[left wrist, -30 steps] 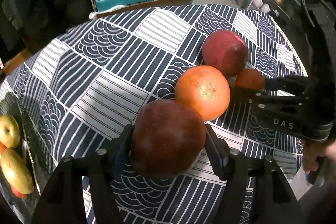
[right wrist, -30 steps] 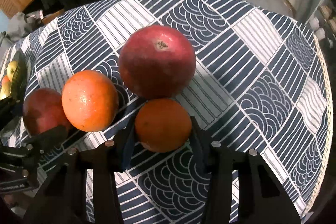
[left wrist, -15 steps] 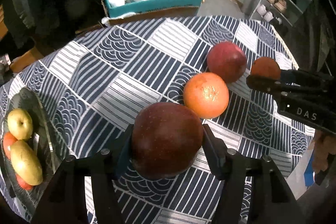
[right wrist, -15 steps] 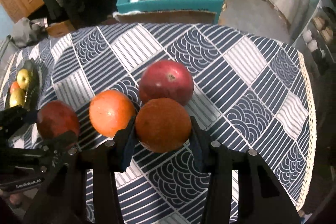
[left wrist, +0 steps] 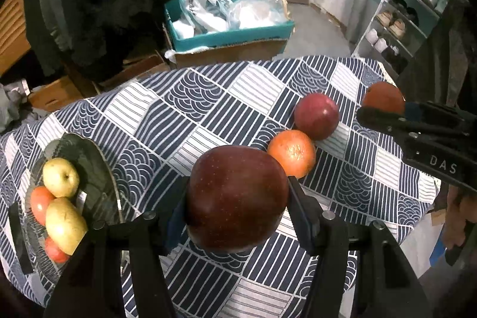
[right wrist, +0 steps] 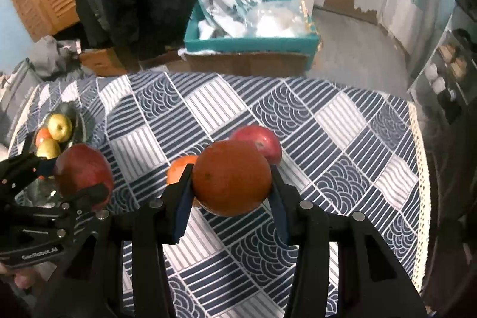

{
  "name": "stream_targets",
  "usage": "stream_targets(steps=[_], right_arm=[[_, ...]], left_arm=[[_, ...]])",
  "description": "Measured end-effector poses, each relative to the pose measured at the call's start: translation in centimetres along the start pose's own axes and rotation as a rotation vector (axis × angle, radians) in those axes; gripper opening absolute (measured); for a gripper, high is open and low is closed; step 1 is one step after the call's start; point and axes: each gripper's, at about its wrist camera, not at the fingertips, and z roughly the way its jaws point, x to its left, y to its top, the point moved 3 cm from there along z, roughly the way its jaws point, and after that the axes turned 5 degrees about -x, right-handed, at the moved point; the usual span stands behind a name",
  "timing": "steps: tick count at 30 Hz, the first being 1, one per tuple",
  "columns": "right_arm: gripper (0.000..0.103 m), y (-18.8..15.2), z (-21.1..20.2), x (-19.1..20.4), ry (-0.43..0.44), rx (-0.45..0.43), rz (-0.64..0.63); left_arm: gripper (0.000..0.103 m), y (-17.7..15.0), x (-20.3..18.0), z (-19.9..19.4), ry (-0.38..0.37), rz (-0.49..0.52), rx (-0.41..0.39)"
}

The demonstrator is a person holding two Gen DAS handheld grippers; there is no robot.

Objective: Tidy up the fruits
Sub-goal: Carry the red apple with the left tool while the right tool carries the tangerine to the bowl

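Left wrist view: left claw (left wrist: 237,200) pinching a dark red apple (left wrist: 237,198) between both fingers, lifted clear of the table (left wrist: 193,115) with its blue-and-white patterned cloth. Just beyond, on the cloth toward the right edge, an orange (left wrist: 292,154) touching a red apple (left wrist: 316,116). At the left edge, a dark glass plate (left wrist: 95,169) carrying a yellow apple (left wrist: 61,177), a yellow pear (left wrist: 65,224) and reddish fruit partly hidden under them. At the right edge, right claw (left wrist: 383,109) seen from the side, clamped on a darker orange (left wrist: 383,99) held above the cloth. Beyond the far edge, a teal box (left wrist: 232,36) stuffed with white bags. Right wrist view: right claw (right wrist: 231,187) gripping the darker orange (right wrist: 232,177), raised off the table (right wrist: 328,139); behind it the orange (right wrist: 179,169) and red apple (right wrist: 259,139) resting on the cloth, both partly hidden. At left, left claw (right wrist: 80,178) with the dark red apple (right wrist: 83,172) pinched, near the plate (right wrist: 79,121) by the left edge.
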Motion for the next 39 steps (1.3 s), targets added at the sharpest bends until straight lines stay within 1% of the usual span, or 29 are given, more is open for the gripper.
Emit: stream_targets(steps=[13,23,32,39], right_arm=[[0.046,2.6,-4.4,3.4,0.047,-0.095,-0.038],[0.046,4.3,-7.3,7.4,0.112,-0.159,-0.096],[0.046,5.2,-8.6,10.4,0.158,-0.183,-0.146],[0.046,5.8,-8.9,12.7,0.193,-0.19,-0.176]], left_arm=[[0.063,0.4,2.2,-4.8,-0.005,-0.053,-0.062],[0.063,-0.1,4.4,-8.2,0.014,-0.078,-0.1],[0.063,-0.3,6.6,-10.8,0.034,-0.109,-0.134],[0.063,-0.9,8.4,-11.8,0.049,-0.148,-0.141]])
